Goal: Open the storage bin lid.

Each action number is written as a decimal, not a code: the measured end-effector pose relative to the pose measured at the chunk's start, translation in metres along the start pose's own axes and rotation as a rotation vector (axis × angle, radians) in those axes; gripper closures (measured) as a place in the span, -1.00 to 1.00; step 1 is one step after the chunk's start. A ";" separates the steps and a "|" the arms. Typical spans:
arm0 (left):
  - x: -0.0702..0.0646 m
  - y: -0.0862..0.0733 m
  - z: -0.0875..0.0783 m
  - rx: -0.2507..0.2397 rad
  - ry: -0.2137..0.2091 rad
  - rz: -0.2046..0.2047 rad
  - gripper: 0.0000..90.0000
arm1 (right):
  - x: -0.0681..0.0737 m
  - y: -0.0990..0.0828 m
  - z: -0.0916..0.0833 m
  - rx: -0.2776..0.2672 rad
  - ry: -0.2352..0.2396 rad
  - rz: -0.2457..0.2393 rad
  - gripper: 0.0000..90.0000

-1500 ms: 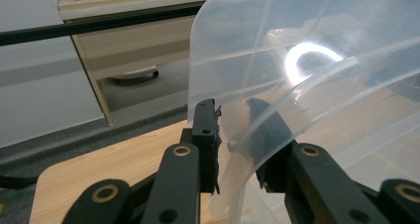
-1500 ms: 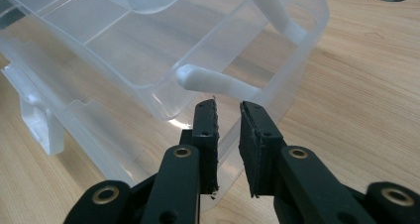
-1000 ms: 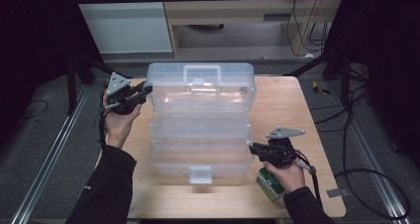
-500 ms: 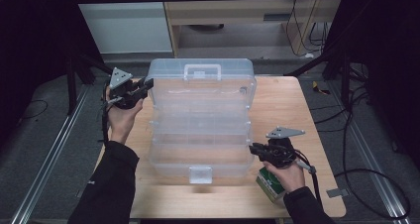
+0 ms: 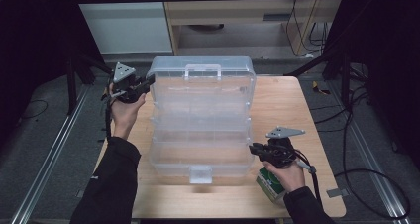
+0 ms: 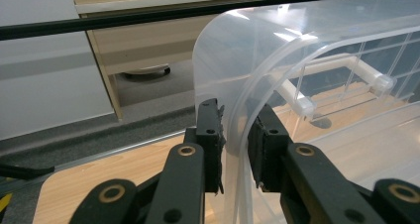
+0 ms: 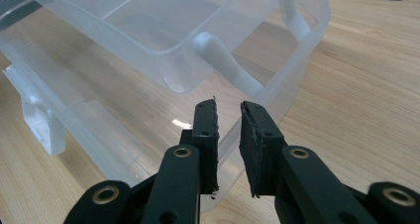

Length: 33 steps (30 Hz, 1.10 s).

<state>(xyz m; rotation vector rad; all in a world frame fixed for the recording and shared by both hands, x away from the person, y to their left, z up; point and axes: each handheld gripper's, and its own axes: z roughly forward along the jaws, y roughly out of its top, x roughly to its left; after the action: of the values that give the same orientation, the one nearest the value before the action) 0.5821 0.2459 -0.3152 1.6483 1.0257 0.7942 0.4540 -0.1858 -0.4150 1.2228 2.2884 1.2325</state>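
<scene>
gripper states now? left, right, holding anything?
Left gripper: jaws around the lid edge of the clear box; contact unclear.
Right gripper: jaws around the box base rim; grip unclear.

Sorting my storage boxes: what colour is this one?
Clear, colourless plastic box; high view shows it best.

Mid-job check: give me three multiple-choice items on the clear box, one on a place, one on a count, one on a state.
1. Where does the left gripper meet the clear plastic box?
A. raised lid's edge
B. front latch
C. handle

2. How many white latches show on the box's front edge?
A. one
B. two
C. three

3. The box's lid is:
A. shut
B. swung open
C. lying off the box

Answers: 1 A, the left gripper view has the lid's rim between its jaws. 2 A, a single latch sits mid-front. 3 B, the trays lie exposed.
</scene>
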 end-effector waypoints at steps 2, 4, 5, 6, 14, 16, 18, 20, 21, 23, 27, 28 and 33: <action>0.001 0.001 0.003 0.001 0.003 -0.007 0.70 | 0.000 0.000 0.000 0.001 0.000 0.000 0.72; 0.001 0.001 0.006 0.000 0.009 -0.013 0.71 | 0.000 0.000 0.000 0.000 -0.001 -0.003 0.72; 0.001 0.001 0.007 0.001 0.011 -0.013 0.71 | 0.000 0.000 0.000 0.000 0.000 -0.003 0.72; 0.001 0.001 0.008 0.001 0.013 -0.012 0.71 | 0.000 0.000 0.000 0.000 0.000 -0.003 0.72; 0.004 0.003 0.015 0.007 0.012 -0.022 0.72 | -0.001 0.001 0.000 0.005 0.005 0.008 0.71; 0.004 0.003 0.017 0.010 0.015 -0.023 0.72 | -0.001 0.001 0.000 0.005 0.006 0.009 0.71; 0.005 0.004 0.019 0.013 0.020 -0.020 0.72 | -0.001 0.001 0.000 0.005 0.006 0.008 0.71; 0.005 0.003 0.021 0.009 0.020 -0.028 0.72 | -0.001 0.001 0.000 0.006 0.006 0.008 0.71; 0.005 0.003 0.021 0.009 0.020 -0.030 0.72 | -0.001 0.001 0.001 0.007 0.008 0.009 0.71; 0.006 0.003 0.023 0.007 0.019 -0.034 0.73 | -0.001 0.001 0.000 0.008 0.012 0.012 0.71; 0.007 0.003 0.027 0.008 0.020 -0.040 0.73 | -0.002 0.001 0.001 0.005 0.012 0.009 0.71; 0.008 0.003 0.028 0.010 0.022 -0.040 0.73 | -0.002 0.001 0.001 0.006 0.011 0.009 0.71; 0.009 0.002 0.033 0.010 0.023 -0.043 0.74 | -0.002 0.001 0.001 0.009 0.013 0.012 0.70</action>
<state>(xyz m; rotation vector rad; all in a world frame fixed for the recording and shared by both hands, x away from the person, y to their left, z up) 0.6153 0.2410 -0.3221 1.6236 1.0791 0.7817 0.4561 -0.1864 -0.4147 1.2375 2.3010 1.2391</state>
